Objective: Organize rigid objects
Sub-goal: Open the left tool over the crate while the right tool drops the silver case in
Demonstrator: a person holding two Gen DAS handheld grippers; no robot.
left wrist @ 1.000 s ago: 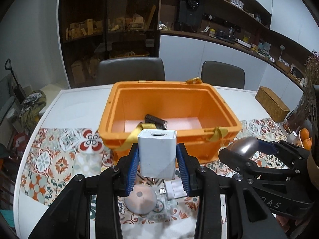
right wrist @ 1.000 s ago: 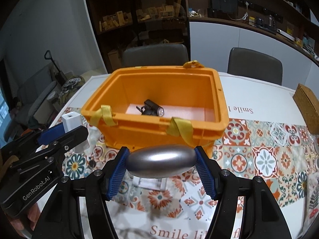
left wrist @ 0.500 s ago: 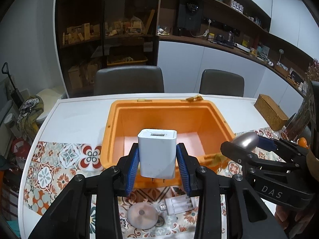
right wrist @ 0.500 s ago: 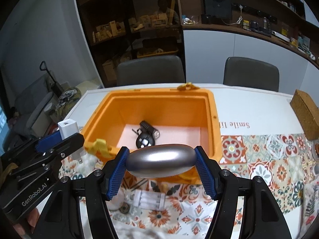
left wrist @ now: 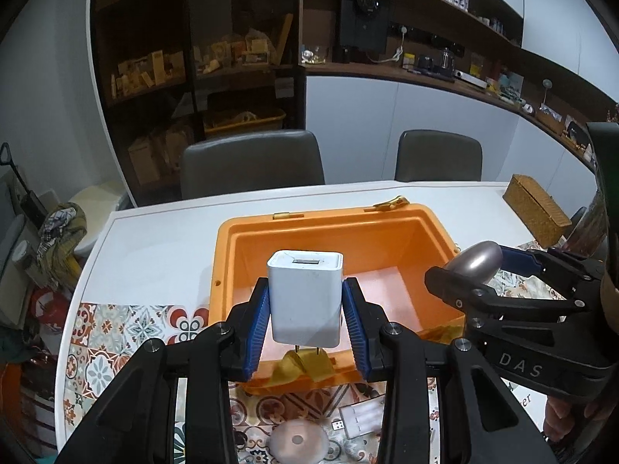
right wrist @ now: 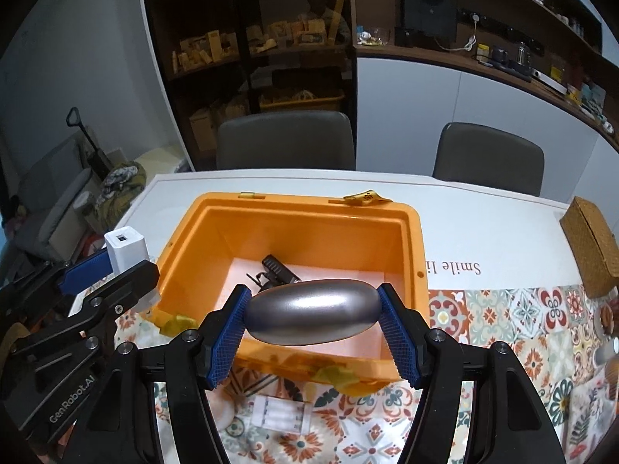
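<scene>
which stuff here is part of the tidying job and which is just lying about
Job:
white charger, in left hand-held gripper
silver oval case, in right hand-held gripper
orange bin
black clip-like item in bin

Lying about:
woven box
chairs
shelf clutter

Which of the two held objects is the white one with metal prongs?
The white charger, in the left gripper. The right gripper holds a smooth silver oval case.

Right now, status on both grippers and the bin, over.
Left gripper shut on white USB charger. Right gripper shut on silver oval case. Both above orange bin; black clip-on light inside. Nothing blocking.
</scene>
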